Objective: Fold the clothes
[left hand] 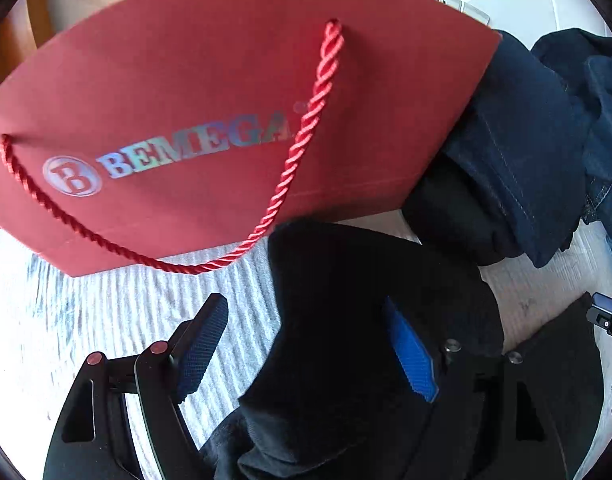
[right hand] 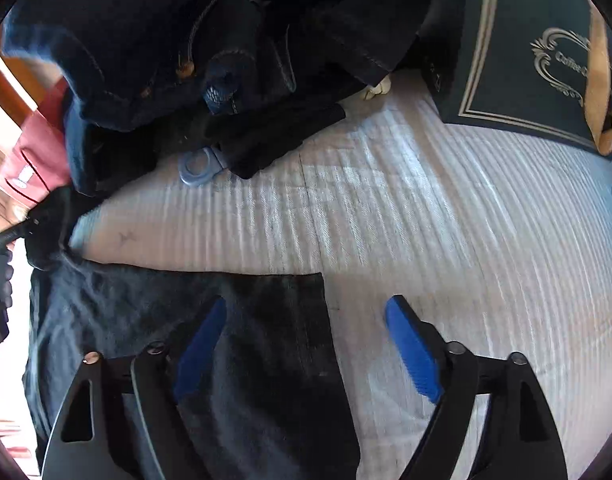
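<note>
A black garment [right hand: 234, 360] lies flat on the striped white cover [right hand: 425, 220]. My right gripper [right hand: 306, 304] stands open above the garment's right edge, its left finger over the cloth and its right finger over bare cover. In the left wrist view a bunched end of the black garment [left hand: 345, 300] rises between the jaws of my left gripper [left hand: 302, 304]. It lies against the right pad [left hand: 409, 356], while the left pad [left hand: 202, 344] stands clear of it, so this gripper is open too.
A red paper bag [left hand: 226, 100] with a rope handle lies just beyond the left gripper. A heap of dark denim clothes [right hand: 186, 40] sits at the back, with a light blue ring [right hand: 198, 166] at its foot. A dark bag with gold print [right hand: 525, 60] lies at the far right.
</note>
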Available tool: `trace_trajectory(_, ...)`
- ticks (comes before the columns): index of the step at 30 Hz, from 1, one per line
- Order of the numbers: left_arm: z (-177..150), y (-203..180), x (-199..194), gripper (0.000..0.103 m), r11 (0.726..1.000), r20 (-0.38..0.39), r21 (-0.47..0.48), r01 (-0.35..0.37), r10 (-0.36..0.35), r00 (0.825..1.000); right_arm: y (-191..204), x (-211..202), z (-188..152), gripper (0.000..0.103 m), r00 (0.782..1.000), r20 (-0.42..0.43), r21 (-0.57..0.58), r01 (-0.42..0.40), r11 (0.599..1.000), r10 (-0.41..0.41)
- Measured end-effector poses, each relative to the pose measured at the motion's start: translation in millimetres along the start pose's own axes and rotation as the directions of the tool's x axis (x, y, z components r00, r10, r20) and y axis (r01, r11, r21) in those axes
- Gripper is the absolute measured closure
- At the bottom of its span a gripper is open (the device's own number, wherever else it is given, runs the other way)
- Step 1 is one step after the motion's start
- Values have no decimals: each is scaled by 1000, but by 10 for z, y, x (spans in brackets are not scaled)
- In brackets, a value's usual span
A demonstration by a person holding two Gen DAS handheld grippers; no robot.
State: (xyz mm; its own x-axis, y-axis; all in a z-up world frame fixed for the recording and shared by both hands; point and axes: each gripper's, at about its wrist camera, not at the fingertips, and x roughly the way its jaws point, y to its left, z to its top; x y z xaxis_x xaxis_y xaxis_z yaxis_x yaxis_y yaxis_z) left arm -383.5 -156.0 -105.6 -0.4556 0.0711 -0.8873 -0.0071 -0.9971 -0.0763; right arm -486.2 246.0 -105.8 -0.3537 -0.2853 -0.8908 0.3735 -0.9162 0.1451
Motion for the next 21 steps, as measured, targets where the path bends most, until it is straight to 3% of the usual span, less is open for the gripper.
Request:
trace_trajectory(1, -3, -20, 15, 53, 1000, -6, 10, 2, -2, 1000, 46, 21, -1, 16, 1000, -2, -21, 29, 999, -29)
trace_trajectory(2, -5, -40, 25, 95, 1000, -13, 21, 0, 0, 1000, 94, 37, -4, 19, 998, -3, -42, 59, 997, -59)
trace_trajectory(3, -8, -51, 9, 102, 1000, -12, 23, -11, 11, 1000, 144, 33, -13, 46, 995, 7, -69, 96, 993, -96)
trace_trajectory(4, -14, -52, -48, 102, 1000, 5, 19, -8, 8, 1000, 182, 3, -21, 91, 996, 19, -86, 88, 992, -86)
trace_trajectory(8, -124, -170, -521, 102, 993, 111, 118, -32, 19, 994, 224, -280, -108, 92, 996, 81, -95, 40, 995, -33)
trace_trajectory(14, -644, -252, -1460, 98, 953, 286, 284, -107, 23, 958, 157, -1076, -574, 92, 974, 216, -112, -48, 993, 71)
trace_trajectory(16, -957, -276, -1679, 98, 941, 295, 321, -106, 6, 955, 139, -1283, -824, 92, 969, 228, -135, -67, 989, 97)
trace_trajectory(18, -1317, -314, -1803, 94, 929, 264, 361, -83, -16, 964, 132, -1388, -1095, 93, 971, 208, -146, -89, 985, 118)
trace_trajectory(19, -1515, -303, -1846, 79, 923, 231, 380, -62, -30, 973, 148, -1390, -1226, 93, 976, 181, -144, -97, 985, 122)
trace_trajectory(20, -1684, -296, -1847, 53, 921, 187, 388, -38, -38, 982, 121, -1387, -1344, 93, 982, 140, -136, -110, 985, 129)
trace_trajectory(21, -1833, -298, -1830, 42, 921, 141, 390, -15, -43, 989, 86, -1342, -1460, 92, 987, 90, -120, -122, 985, 133)
